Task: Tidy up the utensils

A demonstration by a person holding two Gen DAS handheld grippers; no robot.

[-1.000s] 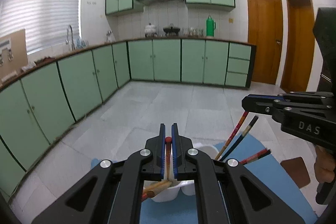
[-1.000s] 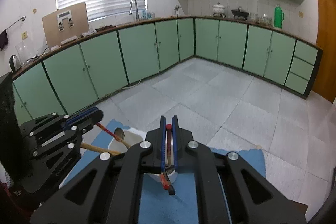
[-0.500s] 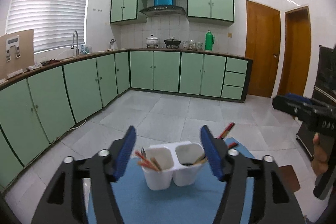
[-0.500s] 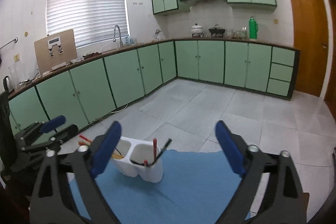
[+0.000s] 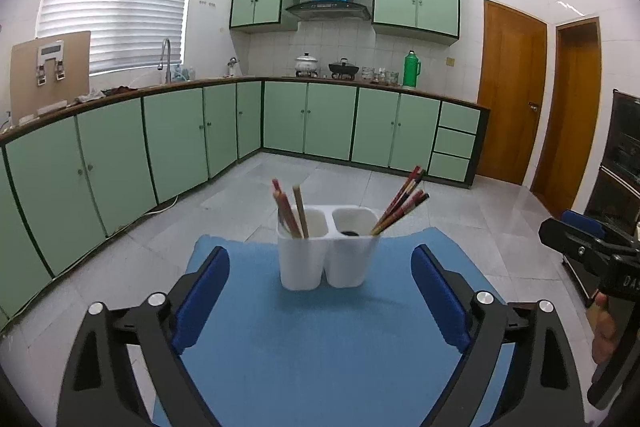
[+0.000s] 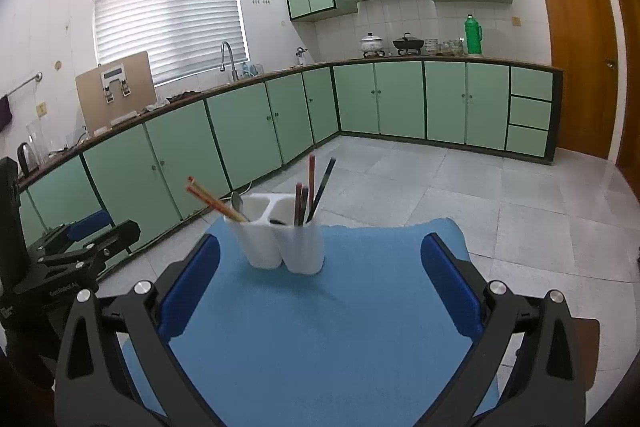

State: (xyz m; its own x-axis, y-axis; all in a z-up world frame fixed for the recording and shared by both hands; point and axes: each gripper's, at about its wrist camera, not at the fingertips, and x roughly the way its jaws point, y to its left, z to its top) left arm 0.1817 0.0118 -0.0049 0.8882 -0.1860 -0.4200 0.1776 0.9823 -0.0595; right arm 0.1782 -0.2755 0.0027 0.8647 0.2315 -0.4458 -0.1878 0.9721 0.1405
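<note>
Now: both grippers empty, utensils standing in the holder

The white holder (image 5: 329,247) stands on the blue mat (image 5: 328,347), its two cups side by side; in the left wrist view its left cup holds wooden and red sticks (image 5: 289,211) leaning left, its right cup holds red and dark chopsticks (image 5: 402,205) leaning right; a spoon (image 6: 237,203) shows in the sticks' cup in the right wrist view. The left gripper (image 5: 320,301) sits short of the holder, jaws wide apart, nothing between them; the right gripper (image 6: 320,285) likewise faces the holder, jaws wide apart and empty, clear of it.
</note>
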